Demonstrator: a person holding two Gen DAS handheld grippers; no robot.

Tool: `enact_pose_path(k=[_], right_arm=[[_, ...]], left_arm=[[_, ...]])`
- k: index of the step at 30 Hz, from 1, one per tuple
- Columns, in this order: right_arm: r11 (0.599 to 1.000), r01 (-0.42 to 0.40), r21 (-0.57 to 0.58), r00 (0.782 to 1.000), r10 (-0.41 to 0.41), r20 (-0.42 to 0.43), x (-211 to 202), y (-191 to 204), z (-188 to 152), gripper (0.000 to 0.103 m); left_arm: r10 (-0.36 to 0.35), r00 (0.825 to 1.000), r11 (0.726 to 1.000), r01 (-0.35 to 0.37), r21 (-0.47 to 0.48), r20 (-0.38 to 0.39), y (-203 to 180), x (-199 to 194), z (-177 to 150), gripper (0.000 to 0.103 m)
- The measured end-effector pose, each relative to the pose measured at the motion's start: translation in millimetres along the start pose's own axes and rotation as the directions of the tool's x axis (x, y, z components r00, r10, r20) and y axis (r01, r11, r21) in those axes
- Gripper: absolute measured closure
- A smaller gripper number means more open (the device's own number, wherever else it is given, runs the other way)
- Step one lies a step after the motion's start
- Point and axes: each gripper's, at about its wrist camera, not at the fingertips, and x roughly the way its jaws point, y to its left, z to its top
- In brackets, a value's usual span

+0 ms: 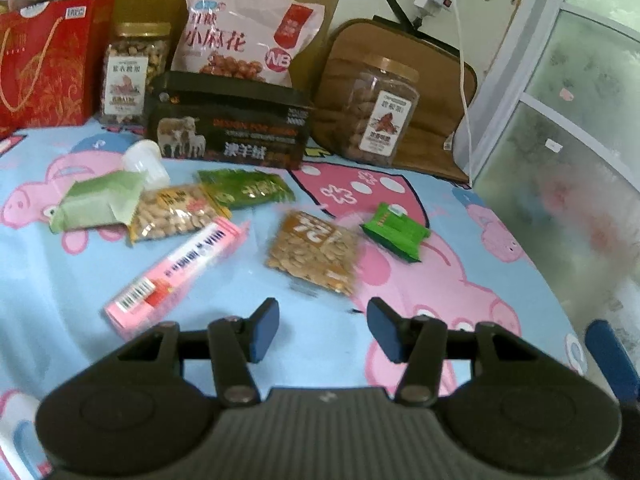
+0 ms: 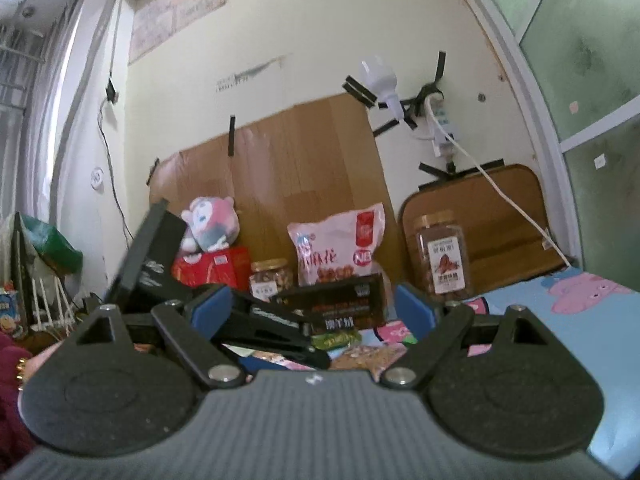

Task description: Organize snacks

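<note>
Loose snacks lie on the cartoon-print sheet [image 1: 60, 280]: a long pink box [image 1: 176, 272], a clear nut packet [image 1: 316, 256], a small green packet [image 1: 396, 232], a second nut packet [image 1: 176, 212], a dark green packet [image 1: 248, 188] and a pale green packet [image 1: 96, 204]. My left gripper [image 1: 324, 328] hovers over the sheet just short of the nut packet, open and holding nothing. My right gripper [image 2: 314, 312] points level at the back row, its jaws wide apart with nothing gripped. One of its blue pads [image 1: 612, 360] shows at the right edge of the left wrist view.
Along the wall stand a red gift bag [image 1: 48, 64], two nut jars [image 1: 134, 72] [image 1: 384, 112], a black box [image 1: 228, 128], a pink snack bag [image 1: 248, 36] on it and a brown cushion [image 1: 432, 128]. A white cup [image 1: 146, 160] lies by the packets. A glass partition [image 1: 580, 140] closes the right side.
</note>
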Motion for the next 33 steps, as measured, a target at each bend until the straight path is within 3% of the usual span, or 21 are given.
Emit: enact_pose_path(k=[11,15,22,28,33], right_arm=[[0.998,0.067,0.013,0.986,-0.064,-0.154,49,4,-19,0.012],[0.998,0.064,-0.009,0.982,-0.064,-0.178,61,12,-24,0.012],[0.989,0.135,-0.055,0.963,-0.144,-0.226,82,-7,-22,0.012],[0.976,0.215,-0.021,0.919,-0.21,-0.334,118,-58,-3,0.012],[0.955,0.294,0.034,0.835,-0.239,-0.495,167,-105,-11,0.012]], left_arm=[[-0.052,0.998,0.998,0.051,0.023,0.044,45,-4,-1,0.053],[-0.065,0.997,0.998,0.064,0.01,0.042,62,-4,-6,0.053],[-0.1,0.994,0.995,0.1,0.004,0.047,80,-7,2,0.053],[-0.171,0.985,0.985,0.171,0.024,0.025,67,8,26,0.053],[-0.232,0.972,0.972,0.233,0.029,-0.04,43,40,62,0.053]])
